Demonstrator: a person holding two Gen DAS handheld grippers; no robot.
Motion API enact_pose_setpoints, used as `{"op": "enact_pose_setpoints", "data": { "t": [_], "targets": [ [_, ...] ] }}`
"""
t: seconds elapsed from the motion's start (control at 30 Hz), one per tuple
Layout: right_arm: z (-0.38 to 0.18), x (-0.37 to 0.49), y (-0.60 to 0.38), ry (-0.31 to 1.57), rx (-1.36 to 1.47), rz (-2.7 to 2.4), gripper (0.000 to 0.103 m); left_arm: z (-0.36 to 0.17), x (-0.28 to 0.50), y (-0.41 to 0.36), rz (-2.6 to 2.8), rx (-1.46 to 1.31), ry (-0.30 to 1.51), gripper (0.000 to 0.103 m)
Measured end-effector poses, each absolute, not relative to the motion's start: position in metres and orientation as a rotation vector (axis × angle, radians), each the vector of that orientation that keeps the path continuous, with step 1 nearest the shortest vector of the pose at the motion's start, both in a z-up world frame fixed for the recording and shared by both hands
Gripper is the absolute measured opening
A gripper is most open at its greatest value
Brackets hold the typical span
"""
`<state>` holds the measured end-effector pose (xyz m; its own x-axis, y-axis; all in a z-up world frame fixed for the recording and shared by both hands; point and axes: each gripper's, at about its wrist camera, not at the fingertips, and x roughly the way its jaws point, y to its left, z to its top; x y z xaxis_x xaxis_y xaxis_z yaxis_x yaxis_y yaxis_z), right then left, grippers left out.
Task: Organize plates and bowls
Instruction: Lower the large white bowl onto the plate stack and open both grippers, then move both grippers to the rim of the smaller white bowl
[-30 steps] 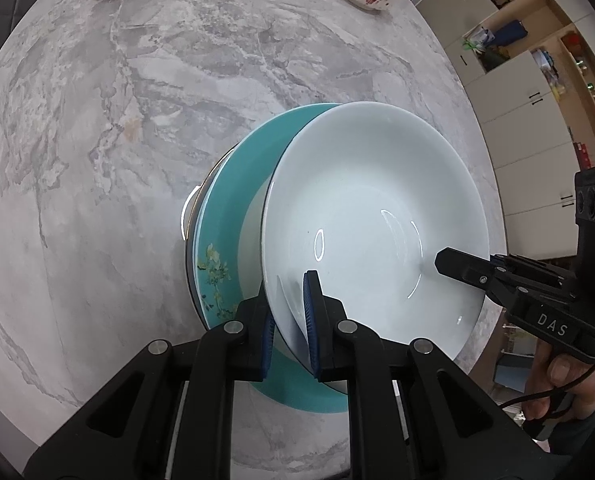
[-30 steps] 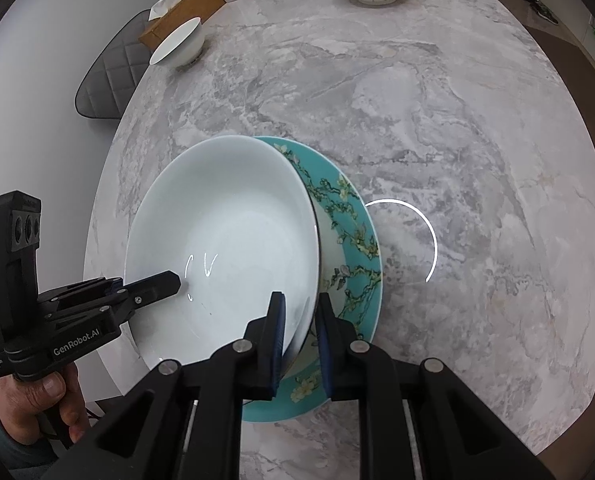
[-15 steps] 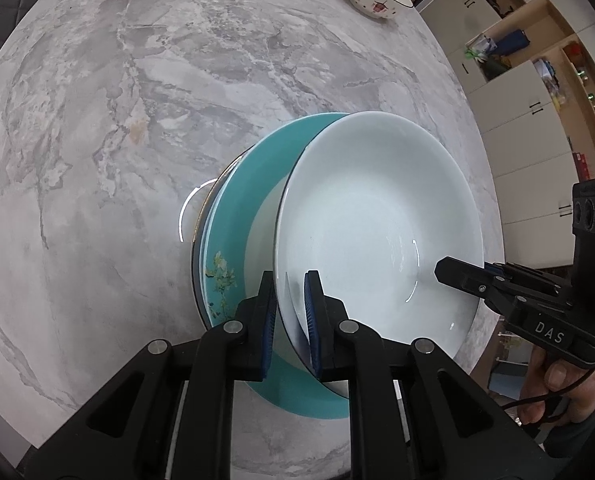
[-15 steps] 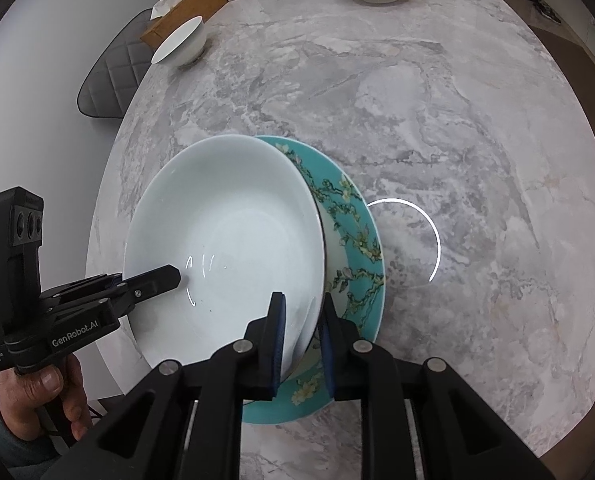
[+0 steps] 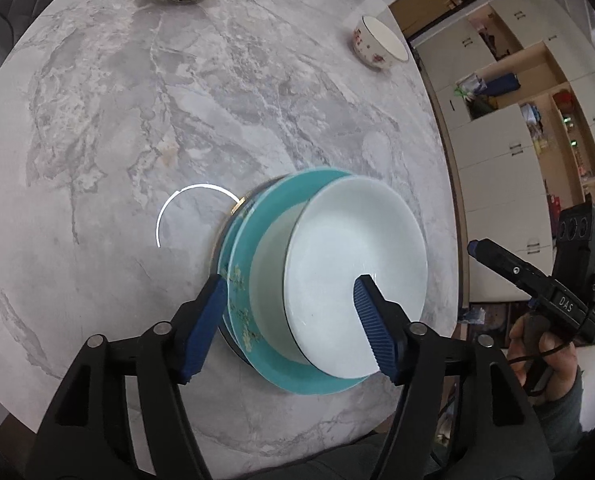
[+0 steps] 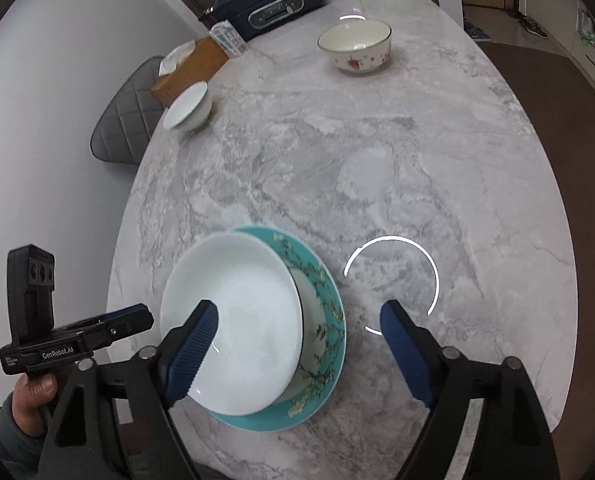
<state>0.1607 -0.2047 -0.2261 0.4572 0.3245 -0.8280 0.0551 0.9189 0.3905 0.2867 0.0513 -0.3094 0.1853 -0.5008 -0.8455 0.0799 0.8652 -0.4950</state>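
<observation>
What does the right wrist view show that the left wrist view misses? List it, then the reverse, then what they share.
Only the right wrist view shows the dark blue appliance, the cardboard box and the grey chair. Only the left wrist view shows the cabinets and open shelves. Both show the white plate stacked on the teal floral plate, the floral bowl, the plain white bowl and the marble table, with both grippers open.

Home dining room: marble table point(image 6: 377, 168), cupboards point(image 5: 493, 152).

Both wrist views downward, sharing white plate point(image 5: 355, 272).
</observation>
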Motion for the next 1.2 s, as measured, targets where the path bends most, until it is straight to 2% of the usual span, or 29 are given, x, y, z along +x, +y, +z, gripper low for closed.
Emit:
{"op": "enact_pose_setpoints", "data": {
  "t": [0.07,0.1,0.13,0.43,0.73,0.93,1.07,1.2],
  "targets": [
    [-0.214,0.174,-0.212,1.049,0.417,0.189,0.103,-0.301,0.301,0.069,-0.379,-0.419,1.269,0.079],
    [-0.207,0.183,-0.214,1.023,0.423,0.208,0.103,-0.298,0.311,0.081,-0.354,-0.455,1.246,0.088],
    [-0.203,0.192,-0.214,1.010,0.421,0.228,0.103,-0.296,0.322,0.087,-0.339,-0.477,1.245,0.103],
    [-0.171,0.320,-0.166,0.975,0.302,0.375,0.103,-0.265,0.421,0.140,-0.170,-0.412,1.054,0.103],
    [-0.194,0.469,-0.101,1.046,0.283,0.429,0.100,-0.282,0.544,0.165,-0.041,-0.410,1.088,0.103],
    [-0.223,0.531,-0.069,1.106,0.251,0.421,0.086,-0.311,0.611,0.165,-0.006,-0.385,1.130,0.102],
    [-0.243,0.553,-0.057,1.148,0.233,0.414,0.070,-0.330,0.642,0.164,0.010,-0.368,1.160,0.102],
    [-0.258,0.569,-0.049,1.177,0.243,0.412,0.066,-0.348,0.655,0.163,0.011,-0.357,1.184,0.102]
  ]
}}
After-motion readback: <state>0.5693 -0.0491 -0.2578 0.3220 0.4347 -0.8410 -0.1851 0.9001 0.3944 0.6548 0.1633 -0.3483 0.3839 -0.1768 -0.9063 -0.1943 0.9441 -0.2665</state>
